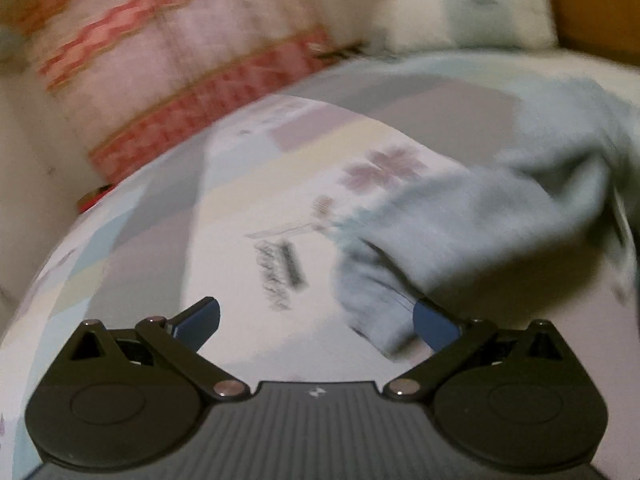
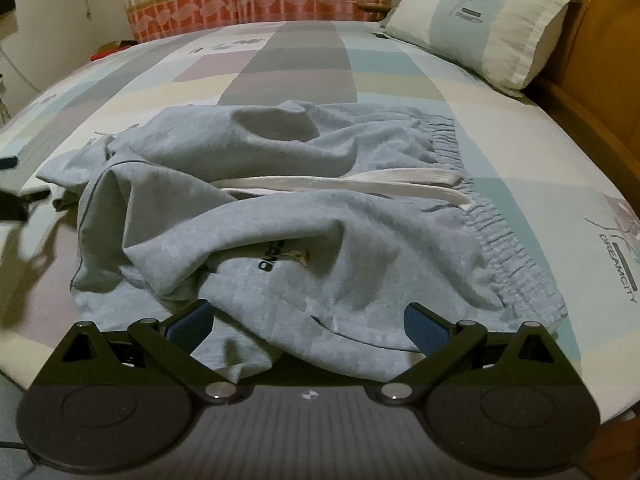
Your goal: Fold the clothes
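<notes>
**One soft grey garment, two spread claws**

One crumpled grey garment [image 2: 256, 216] lies in a heap across the middle of the bed [image 2: 500, 92], reaching to the near edge, with its gathered waistband [image 2: 492, 236] towards the right side and a white drawstring [image 2: 340, 182] lying across the folds.

On the left, the left gripper [image 1: 316, 320] has its jaws spread wide and pinches nothing. A ribbed cuff [image 1: 372, 300] lies just beside its right finger; the view is blurred, so contact cannot be judged.

Further right, the right gripper [image 2: 308, 320] hovers at the near edge of the bed, jaws likewise spread, over the cloth and holding none of it.

The cloth looks like light, limp fleece: it should sag, drag and bunch rather than slide. The firmer parts, the cuff and the waistband, seem the best places to pinch, one per gripper, to pull the piece flat.

A pillow [image 2: 480, 28] sits at the far right corner.
</notes>
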A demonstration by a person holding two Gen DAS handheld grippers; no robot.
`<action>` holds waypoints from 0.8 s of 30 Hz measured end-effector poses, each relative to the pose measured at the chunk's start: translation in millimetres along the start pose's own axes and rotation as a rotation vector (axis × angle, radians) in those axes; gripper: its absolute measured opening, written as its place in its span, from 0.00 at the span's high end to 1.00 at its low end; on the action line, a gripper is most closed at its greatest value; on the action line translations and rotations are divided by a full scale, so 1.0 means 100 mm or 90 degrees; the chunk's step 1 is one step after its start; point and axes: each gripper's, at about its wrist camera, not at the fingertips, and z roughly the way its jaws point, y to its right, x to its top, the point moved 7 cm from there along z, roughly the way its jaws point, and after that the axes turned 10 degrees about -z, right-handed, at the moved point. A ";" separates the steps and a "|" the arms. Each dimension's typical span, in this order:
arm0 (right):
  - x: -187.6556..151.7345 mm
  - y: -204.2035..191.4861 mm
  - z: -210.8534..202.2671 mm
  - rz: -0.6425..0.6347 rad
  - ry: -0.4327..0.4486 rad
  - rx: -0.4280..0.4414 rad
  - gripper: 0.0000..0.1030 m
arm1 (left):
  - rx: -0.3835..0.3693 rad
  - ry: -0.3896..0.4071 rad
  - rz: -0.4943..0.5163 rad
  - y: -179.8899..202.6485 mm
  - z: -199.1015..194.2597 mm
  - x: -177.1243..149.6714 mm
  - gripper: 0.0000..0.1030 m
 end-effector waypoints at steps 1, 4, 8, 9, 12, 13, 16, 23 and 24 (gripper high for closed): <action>0.00 -0.02 0.00 -0.002 -0.001 0.000 0.00 | -0.009 -0.005 0.022 0.10 0.02 -0.05 0.01; 0.00 -0.04 0.00 -0.008 -0.003 -0.001 0.00 | -0.021 -0.008 0.062 0.33 0.07 -0.12 0.01; -0.01 -0.03 0.01 -0.005 -0.008 -0.005 0.00 | -0.008 0.015 0.071 0.42 0.16 -0.05 0.01; -0.01 -0.03 0.02 -0.005 -0.010 -0.005 0.00 | -0.006 0.020 0.073 0.43 0.18 -0.02 0.01; -0.01 -0.05 0.04 -0.008 -0.015 -0.006 0.00 | -0.004 0.040 0.108 0.52 0.23 0.08 0.01; -0.02 -0.06 0.06 -0.010 -0.017 -0.006 0.00 | 0.000 0.045 0.125 0.56 0.25 0.11 0.01; -0.01 -0.08 0.10 -0.014 -0.023 -0.004 0.00 | -0.007 0.069 0.189 0.74 0.24 0.20 0.01; 0.00 -0.11 0.17 -0.014 -0.028 0.005 0.00 | -0.016 0.114 0.261 1.01 0.19 0.39 0.01; 0.00 -0.11 0.17 -0.015 -0.028 0.005 0.00 | -0.015 0.108 0.253 1.00 0.22 0.41 0.01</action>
